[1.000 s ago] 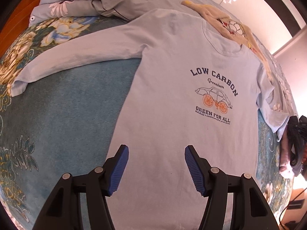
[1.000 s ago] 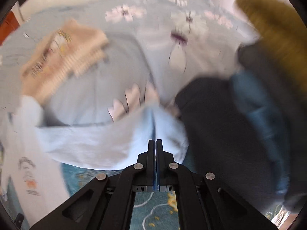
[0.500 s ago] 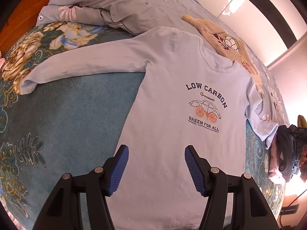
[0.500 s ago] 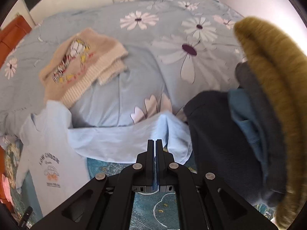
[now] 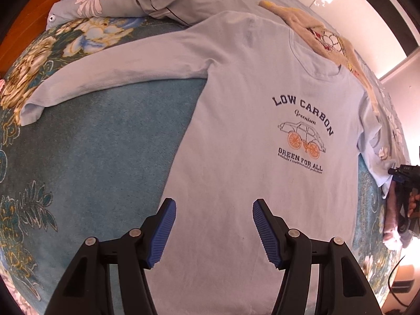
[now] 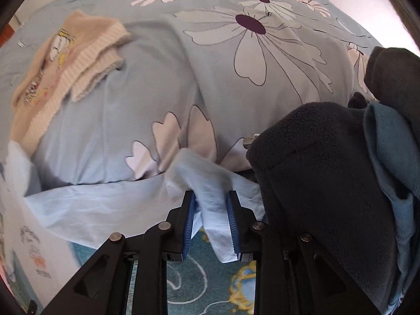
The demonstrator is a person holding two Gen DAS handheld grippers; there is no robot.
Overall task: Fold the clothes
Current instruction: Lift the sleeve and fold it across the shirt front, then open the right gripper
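Note:
A light blue long-sleeved shirt (image 5: pixel 236 136) printed "LOW CARBON" lies face up on the teal bed cover, one sleeve (image 5: pixel 110 78) stretched out to the left. My left gripper (image 5: pixel 214 210) is open and empty just above the shirt's lower body. The other sleeve (image 6: pixel 105 210) runs to my right gripper (image 6: pixel 211 202), whose jaws stand partly open with the sleeve's cuff (image 6: pixel 210 183) bunched between them. The right gripper also shows at the right edge of the left wrist view (image 5: pixel 404 183).
A beige knit sweater (image 6: pixel 60 63) lies beyond the shirt's collar on a pale blue flowered duvet (image 6: pixel 249 39). A pile of dark grey and blue fleece clothes (image 6: pixel 328 183) sits right of the cuff. An orange wooden headboard (image 5: pixel 31 13) is at the far left.
My right gripper was shut on the sleeve cuff and has opened part way, with the cuff still between the jaws. The left gripper has dipped slightly closer to the shirt.

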